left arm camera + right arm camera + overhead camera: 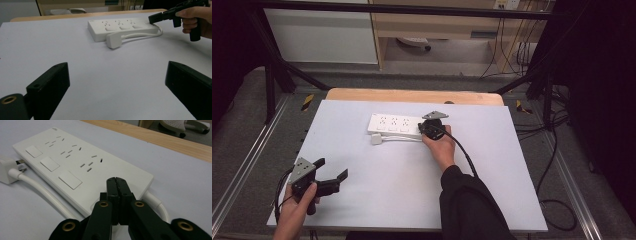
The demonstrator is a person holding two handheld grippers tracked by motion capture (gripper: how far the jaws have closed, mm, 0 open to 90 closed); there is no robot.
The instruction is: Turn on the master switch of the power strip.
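Right gripper [117, 180] is clenched tight with nothing between its jaws, tips resting on the strip's [75, 167] near end. Left gripper [117, 82] hovers released, well apart; plug [114, 41] lies beside the strip.

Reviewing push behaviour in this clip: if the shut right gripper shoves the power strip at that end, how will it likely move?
The power strip lies flat and low, so it should slide, not tip. Pushed at one end by the right gripper, it would probably pivot. Its cord loops alongside to the plug; that looks bendy and would likely trail.
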